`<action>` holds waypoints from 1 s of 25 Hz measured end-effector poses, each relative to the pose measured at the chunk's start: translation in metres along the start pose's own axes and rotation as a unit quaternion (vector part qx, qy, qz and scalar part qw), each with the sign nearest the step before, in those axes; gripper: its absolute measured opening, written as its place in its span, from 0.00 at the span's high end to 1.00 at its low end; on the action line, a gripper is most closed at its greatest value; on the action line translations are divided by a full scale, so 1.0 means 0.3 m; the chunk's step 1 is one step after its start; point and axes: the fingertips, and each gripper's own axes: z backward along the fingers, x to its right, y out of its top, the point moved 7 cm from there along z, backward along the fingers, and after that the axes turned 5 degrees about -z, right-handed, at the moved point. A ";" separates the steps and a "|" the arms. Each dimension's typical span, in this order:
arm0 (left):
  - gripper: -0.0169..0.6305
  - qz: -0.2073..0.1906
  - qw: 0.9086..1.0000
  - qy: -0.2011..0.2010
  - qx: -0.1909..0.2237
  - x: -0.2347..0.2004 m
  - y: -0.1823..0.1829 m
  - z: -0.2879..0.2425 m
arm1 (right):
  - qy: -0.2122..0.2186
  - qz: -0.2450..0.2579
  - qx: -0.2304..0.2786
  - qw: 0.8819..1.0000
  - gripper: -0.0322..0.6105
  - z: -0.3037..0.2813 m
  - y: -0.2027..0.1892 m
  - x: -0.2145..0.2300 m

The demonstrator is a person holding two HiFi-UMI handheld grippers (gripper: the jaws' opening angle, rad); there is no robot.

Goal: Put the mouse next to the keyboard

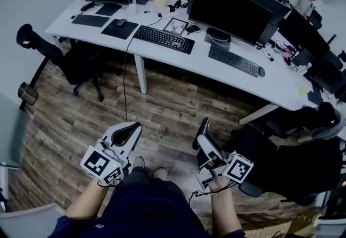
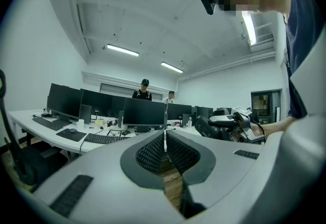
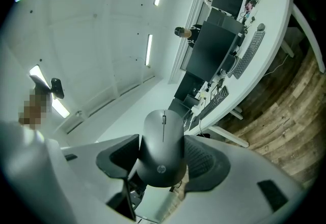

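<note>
the right gripper's fingers (image 3: 206,159) are clenched on the mouse (image 3: 162,147) — a dark grey one, gripped by its flanks near the tail end, with its scroll wheel and nose jutting out past the fingertips. the left gripper's fingers (image 2: 151,154) are pressed together with only a thin slit between the ribbed pads, and nothing sits in them.

in the head view the right gripper (image 1: 201,135) and the left gripper (image 1: 127,134) hang side by side low in front of the person, just ahead of the knees and shoes, over the wood-plank floor (image 1: 81,118). a bare forearm holds each one, and the marker cubes face up toward the camera. the mouse is in the air, well apart from the tabletop (image 1: 162,59).

that long white tabletop curves across the far side of the floor. near its middle lies a black keyboard (image 1: 164,39). another keyboard (image 1: 233,60) lies before a wide dark monitor (image 1: 230,11), with a second mouse (image 1: 261,71) just beside its right end. a third keyboard (image 1: 90,20) sits toward the left end, near a black mouse pad (image 1: 119,29). a black office chair (image 1: 81,64) stands on the floor by the tabletop's left part. in the left gripper view two people (image 2: 145,90) stand behind the monitors — too small to tell more.
</note>
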 end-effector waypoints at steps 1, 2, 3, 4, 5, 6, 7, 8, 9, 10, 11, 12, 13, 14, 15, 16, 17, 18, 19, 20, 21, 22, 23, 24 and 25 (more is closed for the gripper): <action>0.91 0.000 1.000 0.001 0.000 0.002 0.002 -0.002 | 0.001 -0.001 0.000 1.000 0.52 0.003 0.002 0.002; 0.91 -0.001 1.000 0.002 0.000 0.002 0.002 -0.004 | 0.002 -0.002 -0.001 1.000 0.52 0.005 0.004 0.004; 0.91 -0.001 1.000 0.003 0.000 0.003 0.002 -0.006 | 0.003 -0.003 -0.001 1.000 0.52 0.005 0.006 0.007; 0.91 -0.002 1.000 0.003 -0.001 0.003 0.001 -0.007 | 0.005 -0.004 -0.001 1.000 0.52 0.005 0.007 0.008; 0.91 -0.002 1.000 0.004 -0.001 0.003 0.000 -0.009 | 0.007 -0.004 -0.002 1.000 0.52 0.004 0.009 0.010; 0.91 -0.002 1.000 0.005 -0.001 0.002 0.000 -0.012 | 0.007 -0.004 -0.002 1.000 0.52 0.003 0.012 0.012; 0.91 -0.002 1.000 0.005 0.000 0.002 0.001 -0.016 | 0.007 -0.004 -0.003 1.000 0.52 0.001 0.017 0.014; 0.91 -0.002 1.000 0.006 0.000 0.000 0.002 -0.020 | 0.007 -0.004 -0.003 1.000 0.52 0.000 0.021 0.016; 0.91 -0.002 1.000 0.006 0.000 -0.001 0.003 -0.025 | 0.007 -0.004 -0.004 1.000 0.52 -0.002 0.026 0.018; 0.91 -0.002 1.000 0.006 0.001 -0.004 0.004 -0.029 | 0.007 -0.003 -0.004 1.000 0.52 -0.005 0.031 0.019; 0.91 -0.002 1.000 0.007 0.002 -0.008 0.003 -0.033 | 0.008 -0.001 -0.005 1.000 0.52 -0.009 0.035 0.020; 0.91 -0.002 1.000 0.007 0.002 -0.013 0.002 -0.037 | 0.008 0.001 -0.006 1.000 0.52 -0.013 0.040 0.021; 0.91 -0.002 1.000 0.008 0.003 -0.019 0.000 -0.042 | 0.008 0.002 -0.007 1.000 0.52 -0.018 0.044 0.024; 0.91 -0.001 1.000 0.008 0.004 -0.025 -0.003 -0.047 | 0.008 0.002 -0.008 1.000 0.52 -0.023 0.048 0.027; 0.91 0.000 1.000 0.009 0.005 -0.030 -0.006 -0.053 | 0.007 0.002 -0.008 1.000 0.52 -0.028 0.052 0.031; 0.91 0.002 1.000 0.009 0.005 -0.036 -0.008 -0.060 | 0.006 0.002 -0.009 1.000 0.52 -0.033 0.057 0.035; 0.91 0.003 1.000 0.008 0.005 -0.041 -0.011 -0.068 | 0.005 0.002 -0.010 1.000 0.52 -0.039 0.062 0.040; 0.91 0.004 1.000 0.008 0.005 -0.048 -0.013 -0.077 | 0.003 0.003 -0.011 1.000 0.52 -0.047 0.068 0.044; 0.91 0.004 1.000 0.006 0.005 -0.056 -0.015 -0.087 | 0.002 0.003 -0.012 1.000 0.52 -0.056 0.073 0.049; 0.91 0.005 1.000 0.005 0.005 -0.065 -0.017 -0.096 | 0.001 0.003 -0.012 1.000 0.52 -0.066 0.077 0.054; 0.91 0.006 1.000 0.004 0.006 -0.075 -0.019 -0.105 | 0.000 0.003 -0.013 1.000 0.52 -0.077 0.081 0.059; 0.91 0.007 1.000 0.003 0.006 -0.086 -0.020 -0.113 | -0.001 0.002 -0.013 1.000 0.52 -0.089 0.085 0.064; 0.91 0.007 1.000 0.002 0.006 -0.098 -0.021 -0.122 | -0.001 0.002 -0.013 1.000 0.52 -0.102 0.090 0.069; 0.91 0.008 1.000 0.001 0.005 -0.112 -0.023 -0.130 | -0.002 0.002 -0.014 1.000 0.52 -0.116 0.094 0.074; 0.91 0.009 1.000 0.000 0.005 -0.127 -0.024 -0.138 | -0.003 0.002 -0.014 1.000 0.52 -0.132 0.098 0.080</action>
